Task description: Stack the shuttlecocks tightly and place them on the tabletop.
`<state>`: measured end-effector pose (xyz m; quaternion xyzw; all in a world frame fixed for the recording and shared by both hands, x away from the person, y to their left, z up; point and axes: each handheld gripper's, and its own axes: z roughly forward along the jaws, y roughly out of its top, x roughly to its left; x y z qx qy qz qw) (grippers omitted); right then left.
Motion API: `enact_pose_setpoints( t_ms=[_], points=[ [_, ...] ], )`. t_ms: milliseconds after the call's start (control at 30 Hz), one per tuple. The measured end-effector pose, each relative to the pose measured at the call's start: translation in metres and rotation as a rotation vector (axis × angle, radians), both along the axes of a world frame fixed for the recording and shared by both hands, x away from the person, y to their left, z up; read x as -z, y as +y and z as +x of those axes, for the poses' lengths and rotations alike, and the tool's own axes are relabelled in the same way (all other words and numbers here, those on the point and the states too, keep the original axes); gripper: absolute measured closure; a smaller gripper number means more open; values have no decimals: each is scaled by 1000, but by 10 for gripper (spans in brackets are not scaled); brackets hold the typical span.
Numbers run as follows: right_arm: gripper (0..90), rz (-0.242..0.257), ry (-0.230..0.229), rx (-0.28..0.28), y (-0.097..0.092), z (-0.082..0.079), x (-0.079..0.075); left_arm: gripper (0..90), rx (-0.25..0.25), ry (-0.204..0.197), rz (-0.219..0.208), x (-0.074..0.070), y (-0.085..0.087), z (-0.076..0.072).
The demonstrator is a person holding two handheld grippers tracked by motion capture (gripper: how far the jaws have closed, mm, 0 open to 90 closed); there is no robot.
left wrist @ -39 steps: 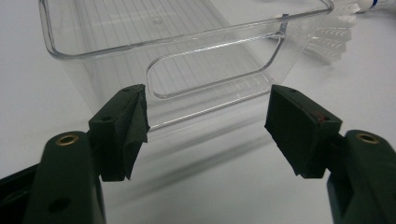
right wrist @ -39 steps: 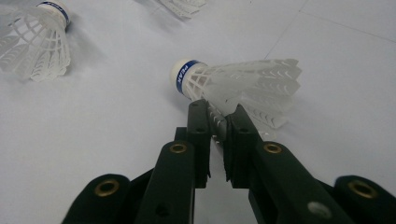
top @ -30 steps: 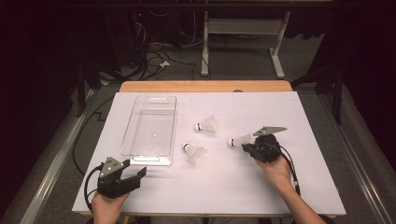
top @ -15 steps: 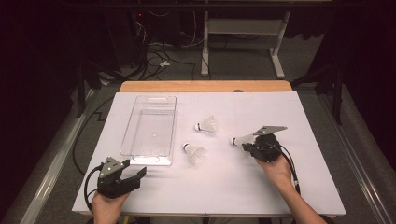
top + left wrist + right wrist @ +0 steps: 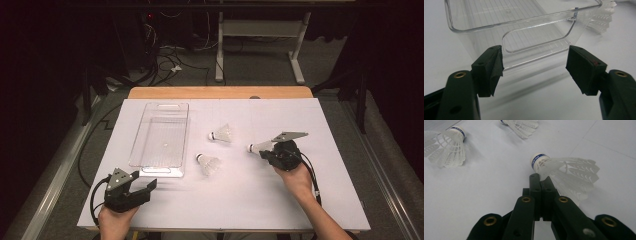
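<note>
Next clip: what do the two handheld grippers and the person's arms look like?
Both the left gripper and the right gripper are black, each topped by a grey three-cornered plate and trailing a black cable. Their jaws are black bars with brass-coloured rivets; the left gripper's pads are blocky, one bearing a small red mark. The forearms are bare, with no sleeves in the high view.

Shuttlecocks: three, white, blue band at cork. First (image 5: 221, 134) on desk, beside tray. Second (image 5: 208, 162) on desk, nearer person. Third (image 5: 259, 147) at right tongs (image 5: 264, 152).
Clear plastic tray (image 5: 161, 167): one.
Tongs: two, left tongs (image 5: 141, 187) and right.
Desk (image 5: 225, 200): one.
</note>
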<state>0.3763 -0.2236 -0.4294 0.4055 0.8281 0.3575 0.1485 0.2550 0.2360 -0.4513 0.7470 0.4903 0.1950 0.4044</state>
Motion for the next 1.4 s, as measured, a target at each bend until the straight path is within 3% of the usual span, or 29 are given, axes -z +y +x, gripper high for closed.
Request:
enact_pose_setpoints(
  t_ms=[600, 1400],
  points=[
    [900, 10, -5, -17, 8, 18, -12, 309, 0, 1, -4, 0, 1, 1],
    [900, 11, 22, -39, 19, 45, -13, 309, 9, 4, 2, 0, 0, 1]
  ],
)
